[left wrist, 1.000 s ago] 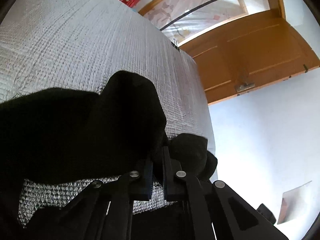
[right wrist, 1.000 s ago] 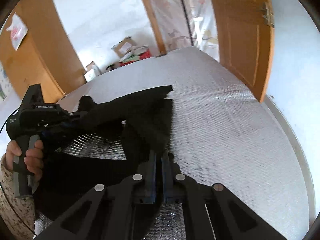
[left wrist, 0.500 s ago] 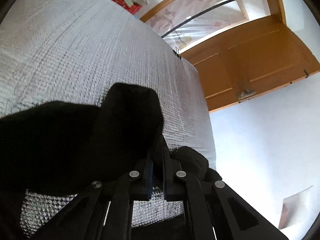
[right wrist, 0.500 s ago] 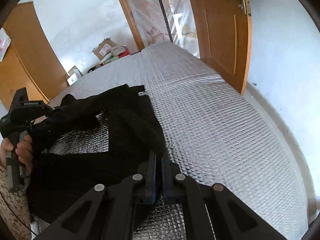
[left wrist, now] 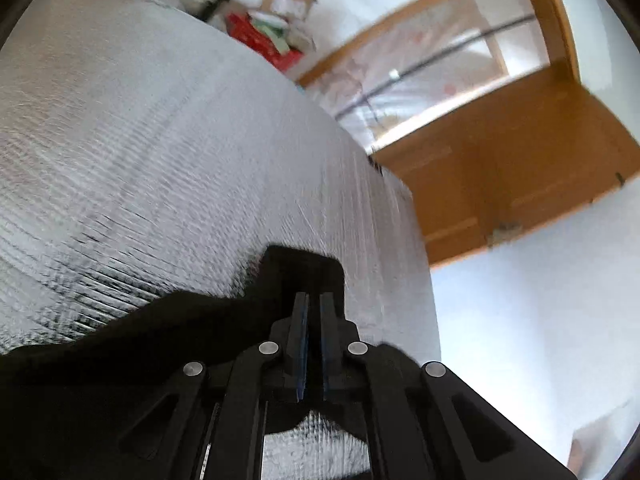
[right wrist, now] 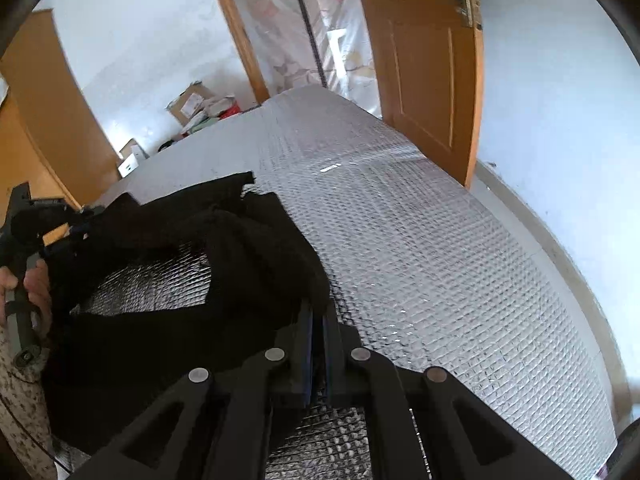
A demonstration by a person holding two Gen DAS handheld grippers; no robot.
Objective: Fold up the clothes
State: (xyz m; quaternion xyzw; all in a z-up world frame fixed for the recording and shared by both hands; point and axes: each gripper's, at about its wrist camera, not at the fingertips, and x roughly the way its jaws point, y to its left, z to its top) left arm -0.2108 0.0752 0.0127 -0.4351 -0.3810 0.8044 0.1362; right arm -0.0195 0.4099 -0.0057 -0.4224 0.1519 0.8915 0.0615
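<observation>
A black garment [right wrist: 248, 248] lies crumpled on the silver quilted mat [right wrist: 440, 260], partly lifted between both grippers. My right gripper [right wrist: 318, 312] is shut on a thick fold of it at the garment's right side. At the far left of the right wrist view, a hand [right wrist: 36, 284] holds my left gripper [right wrist: 28, 216], with cloth running from its tip. In the left wrist view the left gripper [left wrist: 314, 296] has its jaws closing to a thin slit, and the garment [left wrist: 160, 340] peaks around its fingertips. Whether cloth sits in that slit is hard to see.
An orange wooden door [right wrist: 420, 60] stands open past the mat's far right corner, beside a plastic-covered doorway [right wrist: 280, 40]. Cardboard boxes and clutter [right wrist: 192, 104] sit on the floor beyond the mat's far end. The mat's right edge drops to a pale floor [right wrist: 560, 160].
The left gripper moved forward over the mat and its jaws narrowed. The thick bunch of cloth that covered its fingertips has thinned, so both fingertips now show. The right gripper shifted slightly, still gripping.
</observation>
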